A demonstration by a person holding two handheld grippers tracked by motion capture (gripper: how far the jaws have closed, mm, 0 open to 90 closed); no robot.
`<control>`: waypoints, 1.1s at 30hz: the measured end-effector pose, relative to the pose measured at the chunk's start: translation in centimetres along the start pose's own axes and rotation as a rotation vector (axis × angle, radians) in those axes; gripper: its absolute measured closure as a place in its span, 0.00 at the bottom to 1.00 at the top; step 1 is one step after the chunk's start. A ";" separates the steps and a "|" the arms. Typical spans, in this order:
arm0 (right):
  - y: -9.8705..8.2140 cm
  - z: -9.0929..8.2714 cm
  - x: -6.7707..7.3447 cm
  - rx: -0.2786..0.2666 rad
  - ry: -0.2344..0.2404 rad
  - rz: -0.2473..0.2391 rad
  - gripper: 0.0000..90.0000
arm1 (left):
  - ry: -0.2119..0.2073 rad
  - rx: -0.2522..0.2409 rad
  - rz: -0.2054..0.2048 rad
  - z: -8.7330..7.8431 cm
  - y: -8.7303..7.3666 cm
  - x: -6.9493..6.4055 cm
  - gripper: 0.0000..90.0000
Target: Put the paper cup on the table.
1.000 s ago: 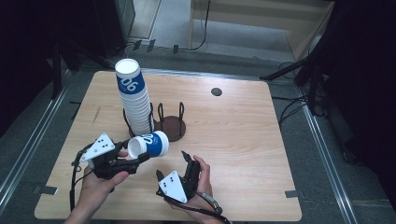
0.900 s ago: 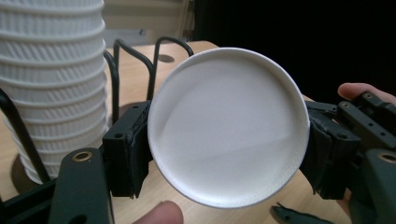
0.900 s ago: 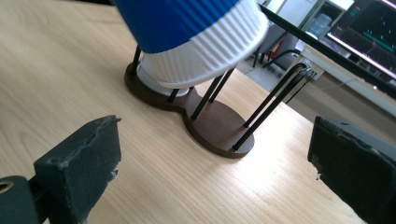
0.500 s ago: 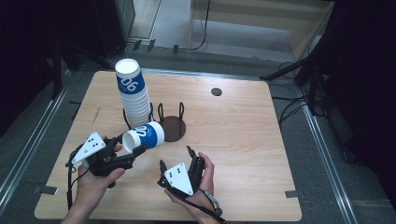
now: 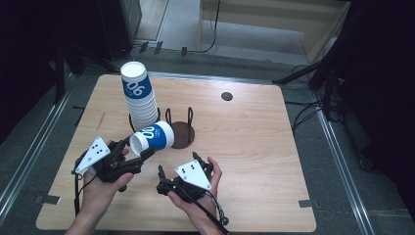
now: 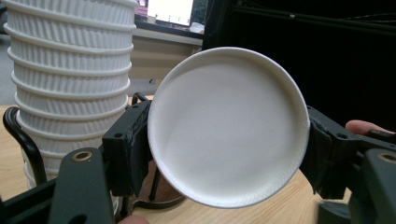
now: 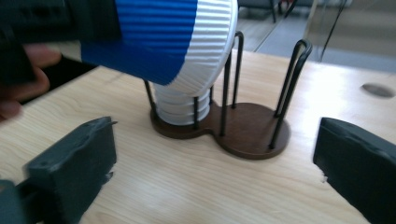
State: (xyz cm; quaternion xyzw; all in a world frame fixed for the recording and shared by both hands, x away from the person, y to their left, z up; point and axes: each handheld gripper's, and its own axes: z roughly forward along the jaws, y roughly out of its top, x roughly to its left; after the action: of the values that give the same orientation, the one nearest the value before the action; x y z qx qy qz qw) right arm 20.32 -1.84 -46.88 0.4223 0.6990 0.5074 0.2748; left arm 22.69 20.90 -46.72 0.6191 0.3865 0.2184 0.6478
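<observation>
A blue-and-white paper cup [image 5: 152, 138] lies sideways above the table, and my left gripper [image 5: 139, 152] is shut on it near the rim. In the left gripper view the cup's white round end [image 6: 229, 126] faces the camera, with a jaw pressing on each side. A tall stack of cups [image 5: 138, 98] stands in the left bay of a wire holder with a brown base [image 5: 185, 136]; its right bay is empty. My right gripper [image 5: 177, 163] hovers in front of the holder. Its jaws have just been opening and stand wide with nothing between them; the holder base [image 7: 247, 128] lies ahead.
A small dark round hole [image 5: 226, 96] marks the wooden table [image 5: 254, 147] at the back right. The stack [image 6: 70, 79] rises close to the left of the held cup. Cables trail from both grippers toward the table's front edge.
My right gripper has risen a little and its jaws stand wider than half a second ago. The left gripper has rolled slightly, and the cup in it has tipped up toward the stack.
</observation>
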 end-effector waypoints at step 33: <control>1.8 1.2 -0.1 -0.057 0.034 0.599 0.00 | -0.047 -0.068 -0.044 0.4 -1.0 0.2 0.31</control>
State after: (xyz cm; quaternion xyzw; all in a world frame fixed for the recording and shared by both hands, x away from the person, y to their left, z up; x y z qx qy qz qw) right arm 21.93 -1.06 -45.57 0.5932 0.5335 0.5923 0.1127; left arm 22.92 20.62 -47.78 0.5930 0.3772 0.2024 0.6820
